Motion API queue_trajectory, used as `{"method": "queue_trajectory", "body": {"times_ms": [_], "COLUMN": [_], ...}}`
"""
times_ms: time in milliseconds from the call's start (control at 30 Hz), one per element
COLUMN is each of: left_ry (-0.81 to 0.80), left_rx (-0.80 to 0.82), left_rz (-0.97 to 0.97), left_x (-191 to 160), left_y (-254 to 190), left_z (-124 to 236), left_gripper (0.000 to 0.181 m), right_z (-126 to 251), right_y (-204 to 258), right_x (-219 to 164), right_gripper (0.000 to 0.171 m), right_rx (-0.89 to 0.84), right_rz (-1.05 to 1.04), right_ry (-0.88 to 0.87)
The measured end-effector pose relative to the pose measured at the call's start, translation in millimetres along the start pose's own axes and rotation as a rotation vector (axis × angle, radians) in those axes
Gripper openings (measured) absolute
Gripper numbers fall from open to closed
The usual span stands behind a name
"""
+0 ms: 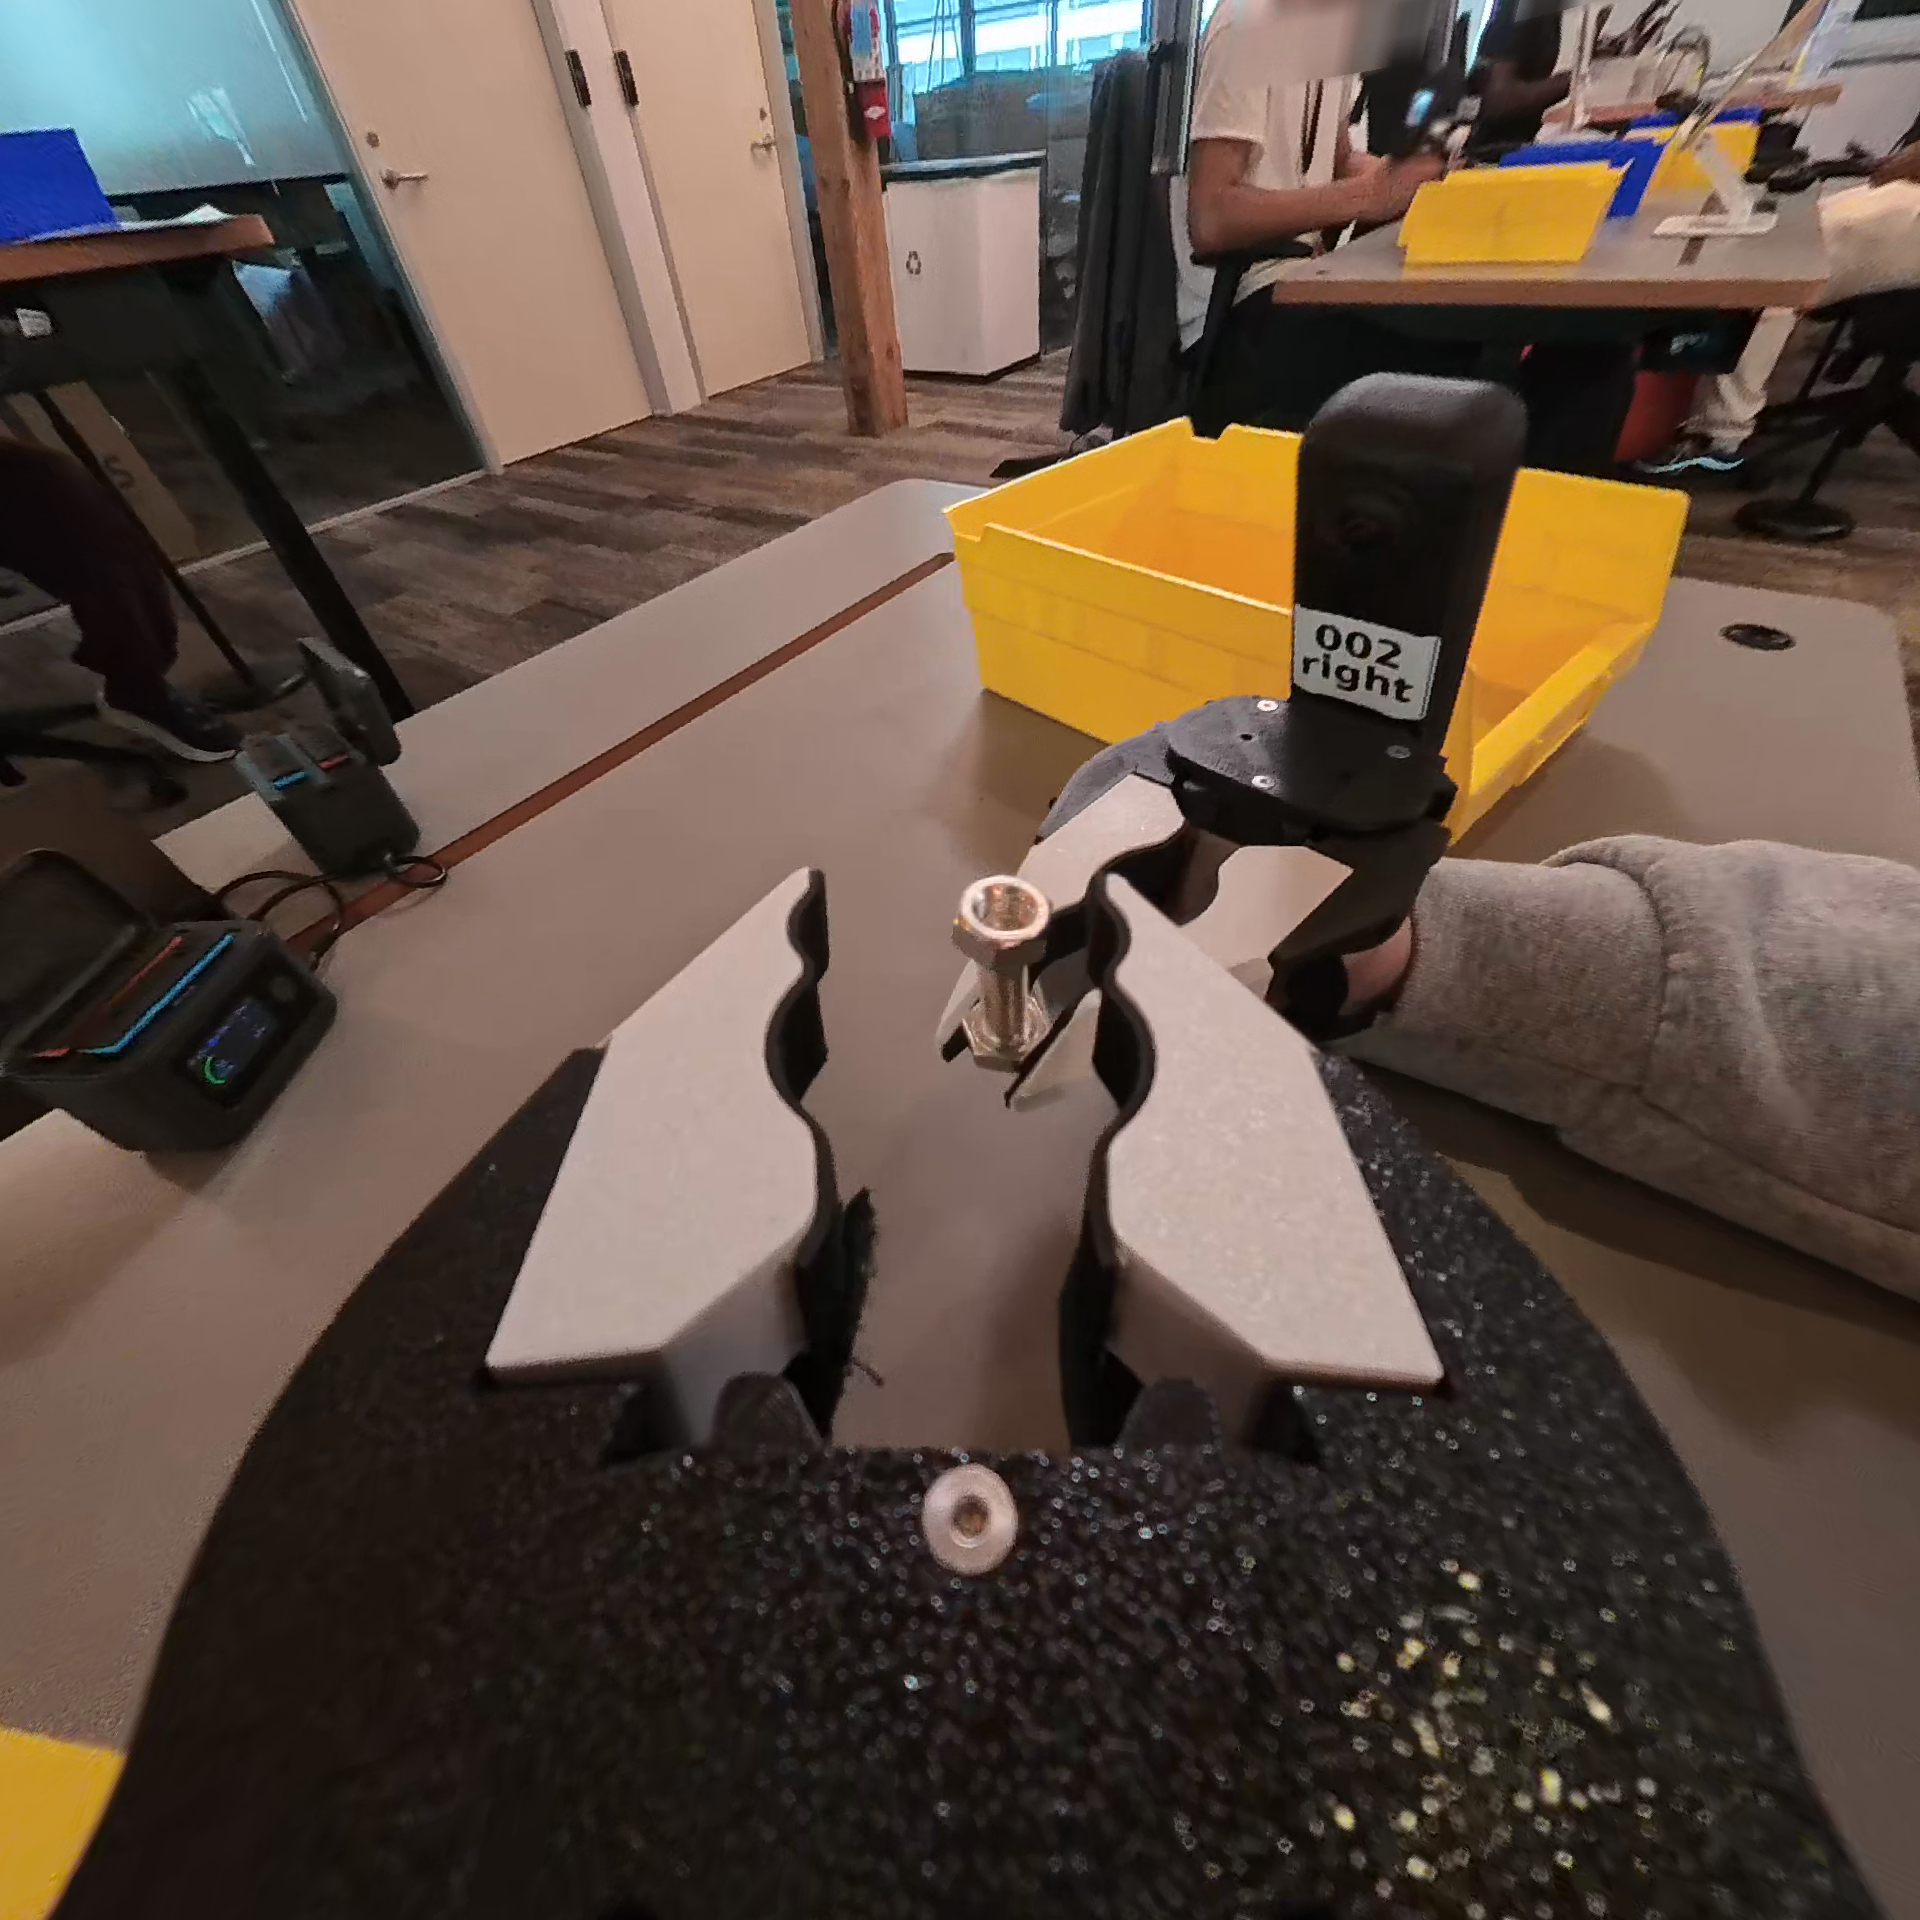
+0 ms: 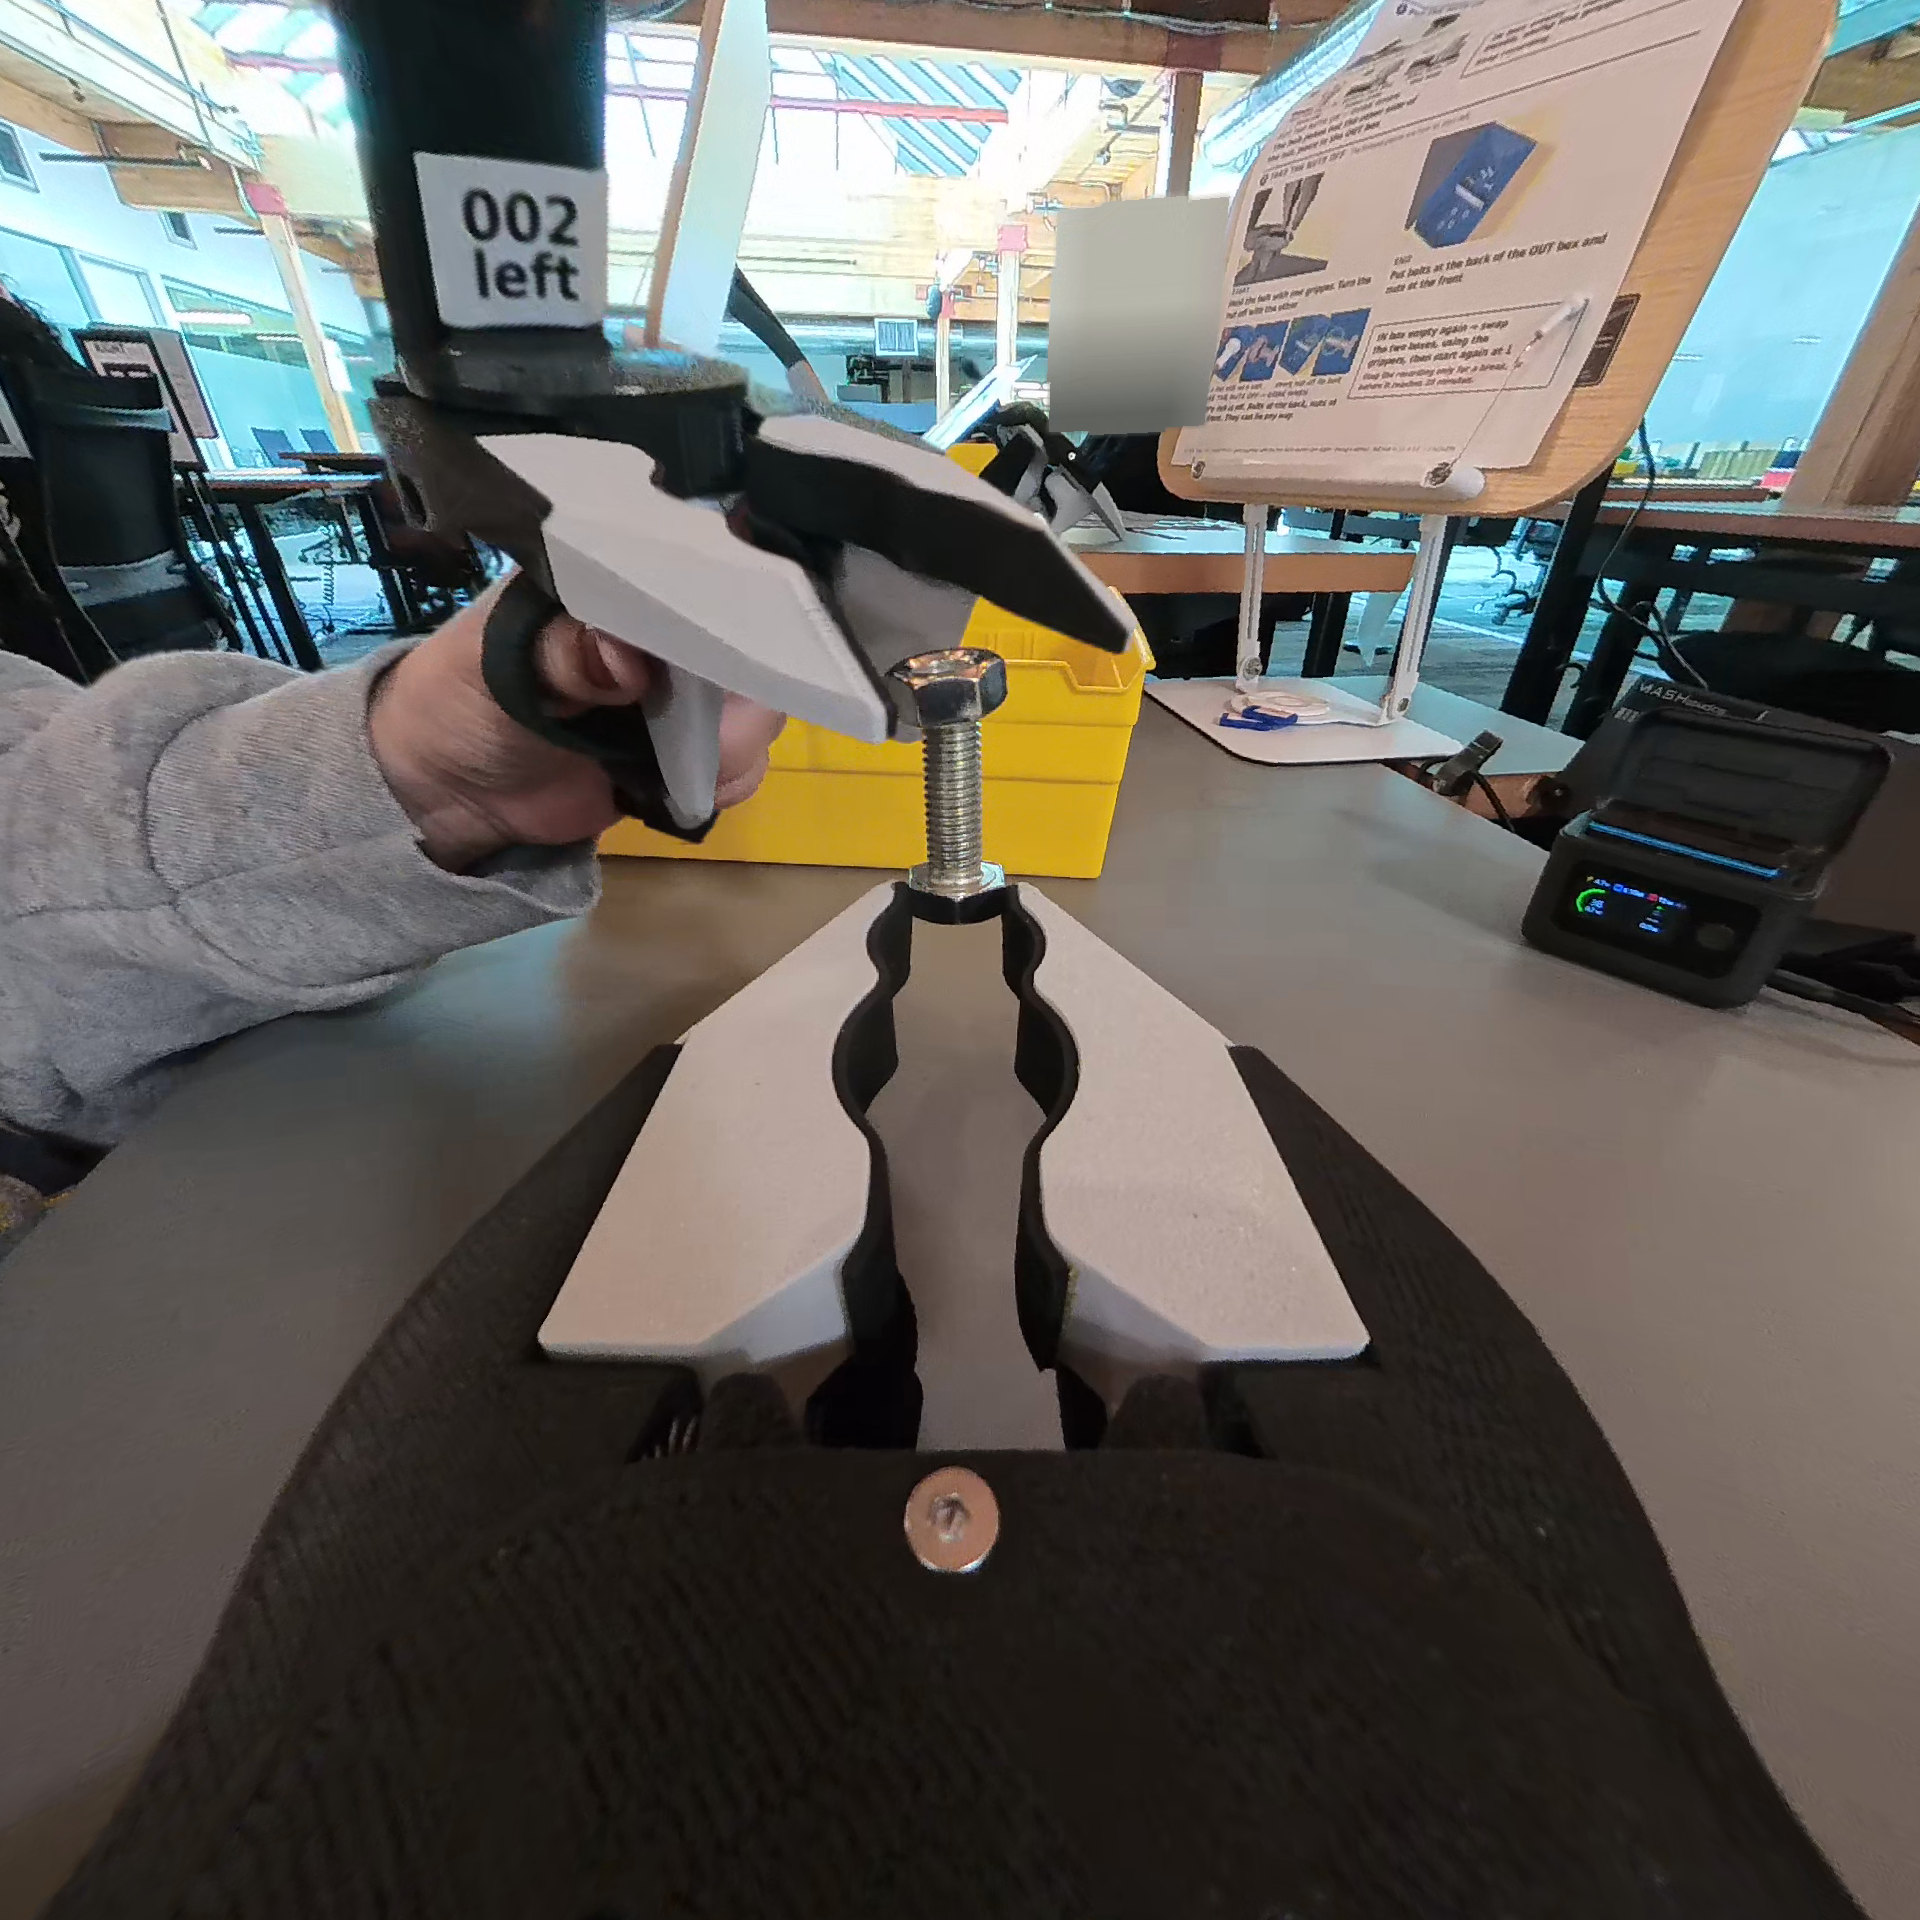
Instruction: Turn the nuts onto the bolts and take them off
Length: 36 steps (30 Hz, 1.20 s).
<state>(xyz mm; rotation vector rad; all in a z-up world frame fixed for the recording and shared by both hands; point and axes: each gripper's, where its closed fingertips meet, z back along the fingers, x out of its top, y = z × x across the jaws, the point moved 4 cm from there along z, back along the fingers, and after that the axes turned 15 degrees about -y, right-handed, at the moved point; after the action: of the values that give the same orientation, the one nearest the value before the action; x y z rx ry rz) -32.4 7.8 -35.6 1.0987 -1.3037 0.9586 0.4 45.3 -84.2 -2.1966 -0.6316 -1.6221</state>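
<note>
At far left on the table (image 1: 623,810) sits a black charger unit (image 1: 166,1029), not part of the job. Moving right, the left gripper (image 1: 961,883) is open, jaws spread wide, nothing in them. Bolt (image 2: 954,790) is next: long axis vertical, hex head up, thread running down into the nut (image 2: 956,883) at the bottom end. From the left gripper's fingers the bolt lies straight ahead, head roughly level with the fingertips and in the gap between them; in the left wrist view we see clearance on both sides, so no contact. The right wrist view shows the same gripper angled down from upper left, its tips flanking the head. Further right, the right gripper (image 2: 956,909) is clamped on the nut at its very fingertips, fingers horizontal, so square to the bolt axis. The whole assembly is held clear above the table. Behind it stands the yellow bin (image 1: 1143,582), and a grey sleeve (image 1: 1662,1018) rests on the table at far right. Our read: the left gripper is the free one and the nearer to the head, so the next move is closing it on the head and rotating about the vertical axis while the right holds the nut fixed. Key relation: head centred between the left fingers before closing, or the hex slips off.
</note>
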Motion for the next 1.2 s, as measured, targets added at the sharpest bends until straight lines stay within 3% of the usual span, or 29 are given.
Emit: {"method": "queue_trajectory", "body": {"times_ms": [233,600,900,1200], "left_ry": [-0.006,-0.016,-0.053,-0.125], "left_rx": [0.010,0.014,-0.001,0.009], "left_rz": [0.002,0.023,0.066,0.165], "left_x": [-2,-2,-3,-2], "left_y": [2,14,9,20], "left_z": [-6,18,0,33], "left_gripper": [0.048,0.054,0.053,0.058], "right_z": [-1,0,-1,0], "right_y": [2,0,3,0], "right_x": [-1,-1,0,4], "right_gripper": [0.016,0.016,0.016,0.016], "right_rx": [0.013,0.007,0.020,0.012], "right_rz": [-0.005,-0.014,-0.017,-0.019], "right_ry": [0.003,-0.004,-0.008,-0.030]}}
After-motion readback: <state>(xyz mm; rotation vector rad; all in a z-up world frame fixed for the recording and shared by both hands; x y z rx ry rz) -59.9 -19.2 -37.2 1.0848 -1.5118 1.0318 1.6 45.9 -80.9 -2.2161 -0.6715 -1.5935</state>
